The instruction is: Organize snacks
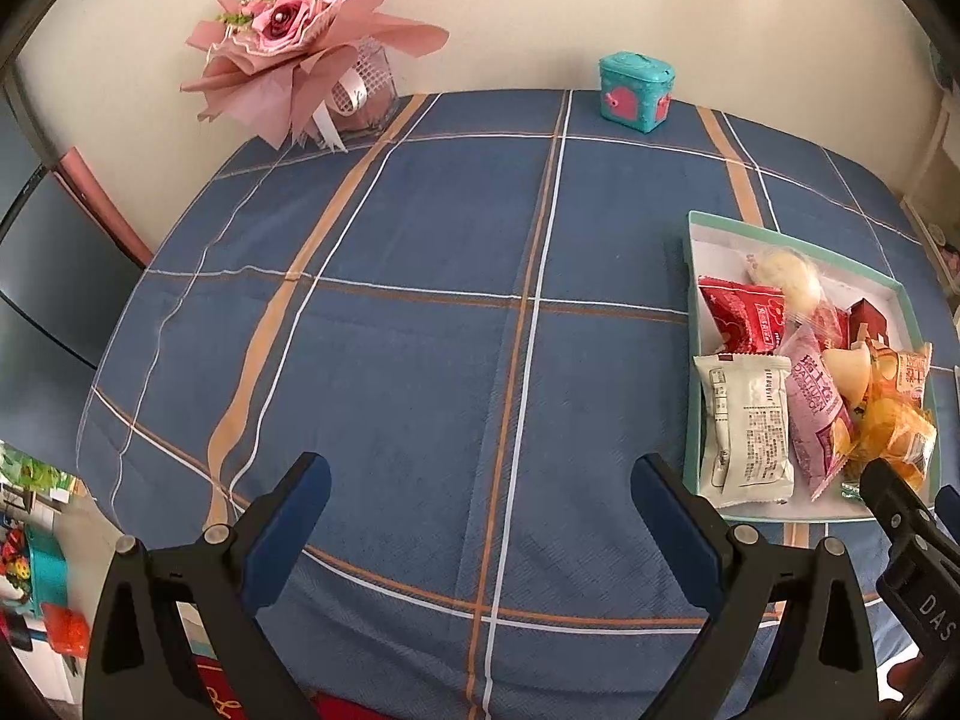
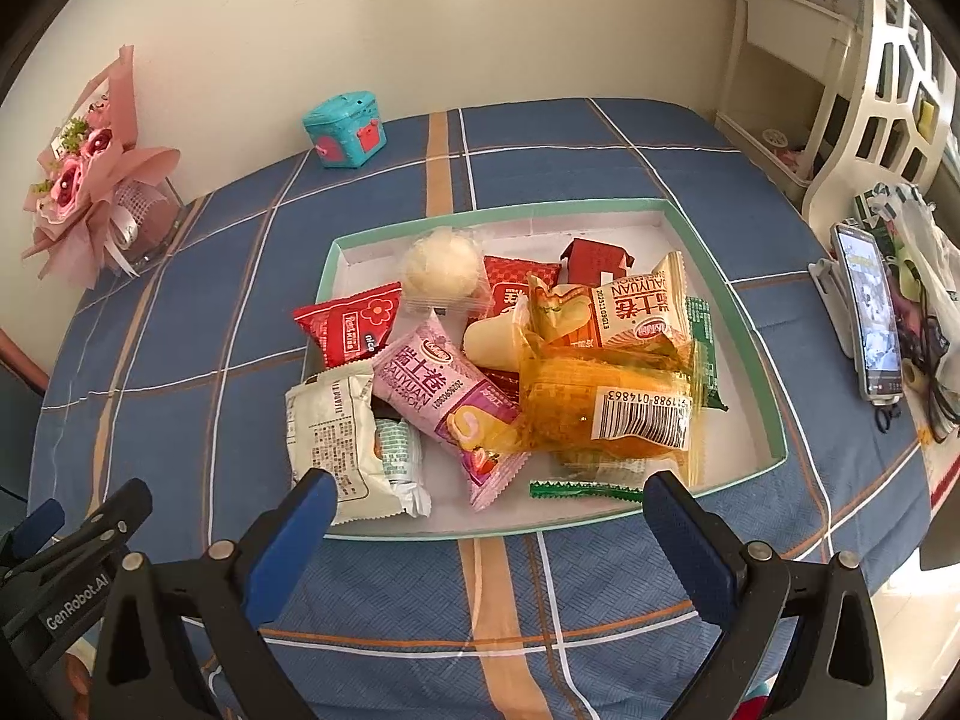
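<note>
The bench (image 2: 180,360) under its blue plaid cloth carries a shallow teal-rimmed box (image 2: 720,294) lying long side across the right wrist view, snacks heaped inside: an orange packet (image 2: 606,414) barcode-up lying crosswise, a pink roll packet (image 2: 444,396) angled toward the near corner, a white packet (image 2: 330,426) overhanging the near-left rim. Bouquet (image 2: 90,180) and teal tin (image 2: 345,129) stand well apart at the wall, a phone (image 2: 870,312) to the right. Right tool (image 2: 486,504) hangs released at the box's near rim, left tool (image 1: 480,486) released over bare cloth beside it.

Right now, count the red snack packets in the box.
2 clearly: one red packet at the box's left side, another behind the round white pastry. Others may lie hidden beneath.
</note>
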`<state>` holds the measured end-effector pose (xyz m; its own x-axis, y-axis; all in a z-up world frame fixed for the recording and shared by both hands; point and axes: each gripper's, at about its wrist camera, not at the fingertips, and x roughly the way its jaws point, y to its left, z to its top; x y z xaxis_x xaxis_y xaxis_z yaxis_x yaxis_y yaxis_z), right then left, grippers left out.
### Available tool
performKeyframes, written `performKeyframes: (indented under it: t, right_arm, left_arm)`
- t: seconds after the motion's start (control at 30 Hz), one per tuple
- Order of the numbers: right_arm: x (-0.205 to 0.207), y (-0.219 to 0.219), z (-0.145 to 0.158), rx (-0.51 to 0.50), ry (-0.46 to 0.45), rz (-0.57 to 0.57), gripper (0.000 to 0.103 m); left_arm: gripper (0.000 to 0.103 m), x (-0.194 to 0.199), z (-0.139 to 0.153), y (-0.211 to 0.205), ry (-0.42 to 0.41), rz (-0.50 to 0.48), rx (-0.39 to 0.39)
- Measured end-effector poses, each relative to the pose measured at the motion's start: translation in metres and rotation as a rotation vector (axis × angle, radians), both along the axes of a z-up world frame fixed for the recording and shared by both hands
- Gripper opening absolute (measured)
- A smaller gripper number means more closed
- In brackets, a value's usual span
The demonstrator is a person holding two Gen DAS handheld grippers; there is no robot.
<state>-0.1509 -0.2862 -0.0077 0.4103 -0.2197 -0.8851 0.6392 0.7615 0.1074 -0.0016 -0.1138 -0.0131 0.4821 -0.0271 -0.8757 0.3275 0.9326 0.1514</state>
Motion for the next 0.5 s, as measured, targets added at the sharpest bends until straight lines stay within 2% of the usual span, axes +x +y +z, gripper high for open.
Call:
performKeyframes:
  t: [0.5]
  right_arm:
    - [0.0065, 0.0086, 0.0005, -0.011, 0.009, 0.025, 0.103]
  left_arm:
    - [0.100, 0.0063, 0.0010, 0.0092, 0.008, 0.028, -0.020]
